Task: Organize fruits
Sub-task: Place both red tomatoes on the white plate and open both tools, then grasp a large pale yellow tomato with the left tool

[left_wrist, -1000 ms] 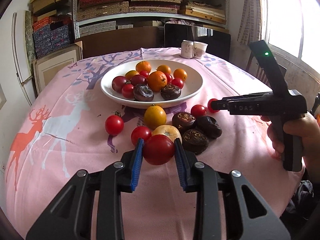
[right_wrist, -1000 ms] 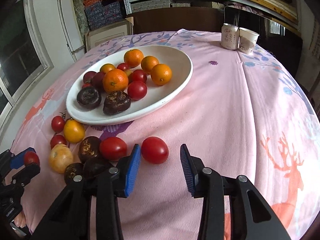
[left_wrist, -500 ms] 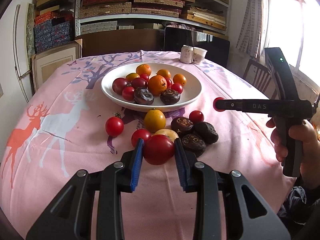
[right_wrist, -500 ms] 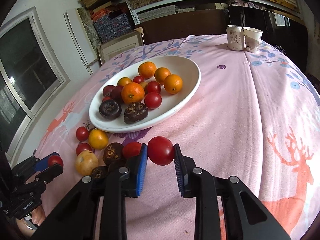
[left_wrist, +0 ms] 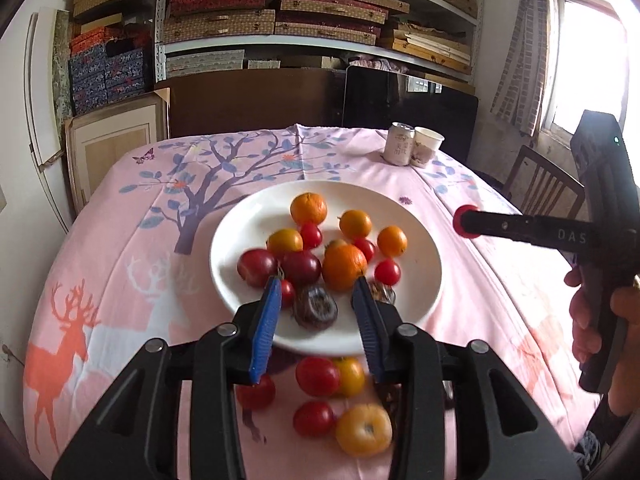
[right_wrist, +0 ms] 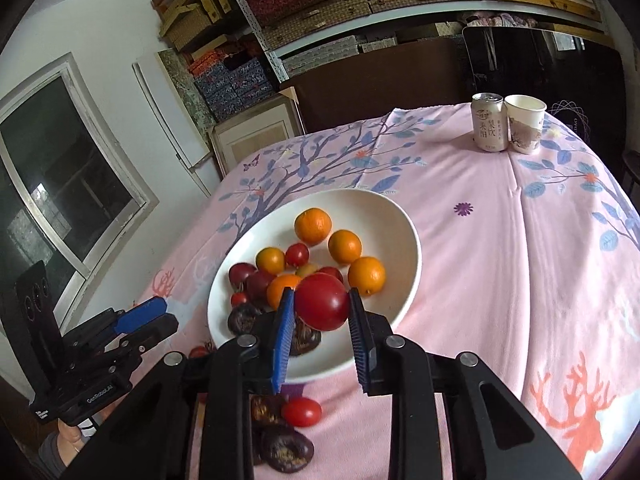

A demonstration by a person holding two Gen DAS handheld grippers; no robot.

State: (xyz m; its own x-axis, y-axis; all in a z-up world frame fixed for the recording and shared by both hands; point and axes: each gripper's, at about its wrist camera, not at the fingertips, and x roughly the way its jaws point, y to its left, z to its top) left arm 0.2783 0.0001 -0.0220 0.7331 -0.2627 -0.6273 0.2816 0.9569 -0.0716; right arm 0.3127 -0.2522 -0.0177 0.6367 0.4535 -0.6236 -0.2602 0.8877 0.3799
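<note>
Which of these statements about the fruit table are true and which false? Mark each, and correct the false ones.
1. The right hand-held gripper holds a red tomato above the white plate. True.
2. The left hand-held gripper grips an orange. False: it is open and holds nothing.
3. A can and a paper cup stand side by side at the table's far end. True.
4. All fruit is on the plate. False: tomatoes and other fruit, such as a yellow tomato, lie on the tablecloth.
</note>
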